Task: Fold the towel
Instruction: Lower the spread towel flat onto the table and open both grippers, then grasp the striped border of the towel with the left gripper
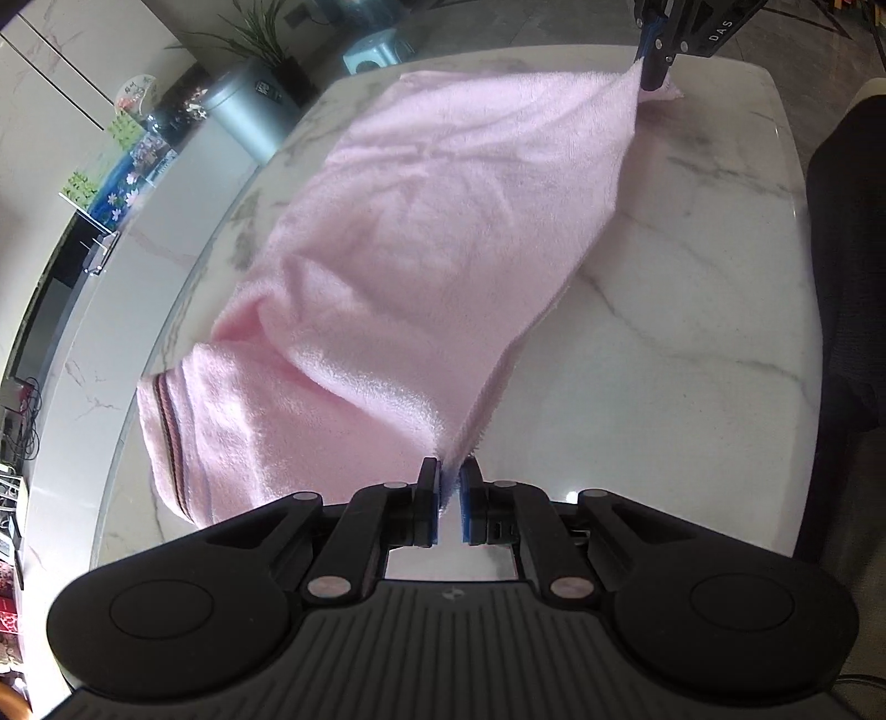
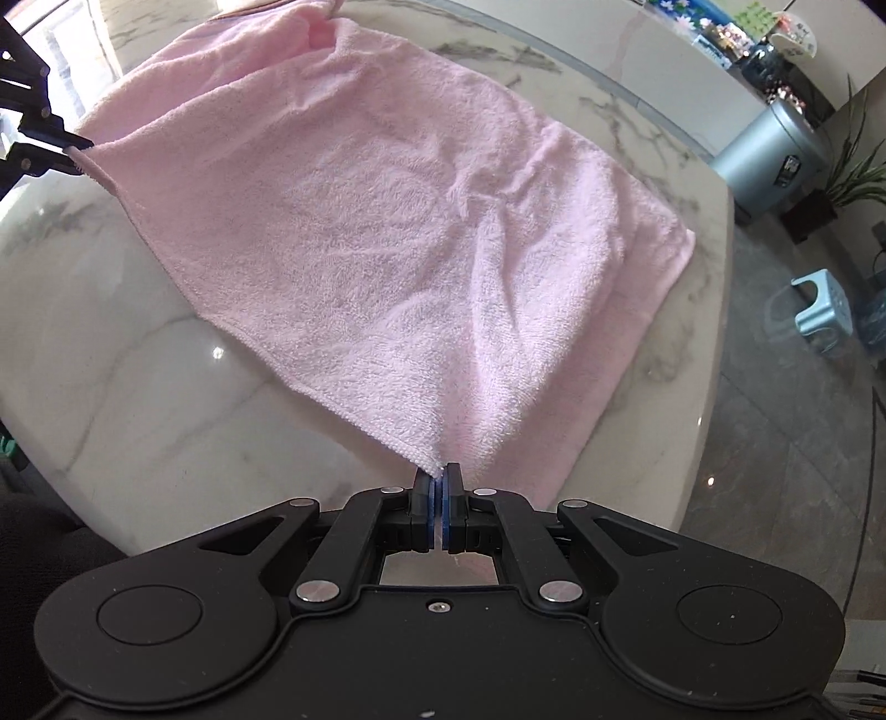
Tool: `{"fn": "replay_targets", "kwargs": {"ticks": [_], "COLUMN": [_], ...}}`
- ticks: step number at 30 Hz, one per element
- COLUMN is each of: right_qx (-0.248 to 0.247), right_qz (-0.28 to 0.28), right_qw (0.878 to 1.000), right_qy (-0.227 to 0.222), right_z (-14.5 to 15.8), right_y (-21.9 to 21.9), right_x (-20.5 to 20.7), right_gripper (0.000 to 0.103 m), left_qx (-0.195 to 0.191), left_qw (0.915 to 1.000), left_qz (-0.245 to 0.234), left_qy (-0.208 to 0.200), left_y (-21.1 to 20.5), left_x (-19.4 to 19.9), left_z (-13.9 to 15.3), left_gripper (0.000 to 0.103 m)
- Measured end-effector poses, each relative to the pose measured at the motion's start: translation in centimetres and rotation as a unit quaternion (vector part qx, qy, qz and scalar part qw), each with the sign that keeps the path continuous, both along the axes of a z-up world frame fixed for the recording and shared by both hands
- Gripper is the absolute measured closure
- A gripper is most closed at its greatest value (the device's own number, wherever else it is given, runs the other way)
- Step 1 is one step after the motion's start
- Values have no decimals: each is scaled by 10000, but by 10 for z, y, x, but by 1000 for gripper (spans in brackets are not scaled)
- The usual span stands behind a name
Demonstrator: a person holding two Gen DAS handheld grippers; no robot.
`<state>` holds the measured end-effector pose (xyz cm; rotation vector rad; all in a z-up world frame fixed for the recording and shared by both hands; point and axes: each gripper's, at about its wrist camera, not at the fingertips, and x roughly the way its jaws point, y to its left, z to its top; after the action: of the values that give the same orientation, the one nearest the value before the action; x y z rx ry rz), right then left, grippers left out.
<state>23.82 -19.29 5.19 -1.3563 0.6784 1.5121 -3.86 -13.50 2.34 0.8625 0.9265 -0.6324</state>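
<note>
A pink towel lies on a white marble table, one edge lifted. My left gripper is shut on one near corner of the towel; a dark stripe band hangs at the left. My right gripper is shut on the other corner of the same edge of the towel. The right gripper also shows in the left wrist view at the top right, pinching its corner. The left gripper shows in the right wrist view at the far left, holding its corner. The held edge hangs taut between them above the table.
A grey round bin and a potted plant stand on the floor beyond the table. A small blue stool stands on the floor to the right. A dark chair or clothing borders the table's right edge.
</note>
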Motion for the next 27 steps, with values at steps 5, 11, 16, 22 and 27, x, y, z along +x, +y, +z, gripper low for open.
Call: {"fn": "replay_targets", "kwargs": {"ticks": [5, 11, 16, 22, 27], "right_qx": [-246, -406, -465, -670, -522], "right_qz": [-8, -74, -141, -128, -361], "right_qw": [9997, 9991, 9984, 9971, 9979], "right_qy": [46, 140, 289, 341, 161], "right_z": [-10, -20, -23, -14, -7], "right_y": [-9, -6, -6, -14, -10], "right_x": [4, 13, 21, 31, 45], "right_gripper": [102, 101, 92, 77, 77], "left_qx": [-89, -201, -434, -917, -1057], "left_qw": [9997, 9991, 9972, 9897, 9853], "left_qz": [55, 112, 334, 843, 1139], "left_qy": [201, 345, 510, 709, 708], "left_y": [-1, 3, 14, 44, 70], "left_x": [-3, 12, 24, 34, 43], "left_z": [-11, -14, -17, -7, 8], "left_gripper": [96, 94, 75, 57, 55]}}
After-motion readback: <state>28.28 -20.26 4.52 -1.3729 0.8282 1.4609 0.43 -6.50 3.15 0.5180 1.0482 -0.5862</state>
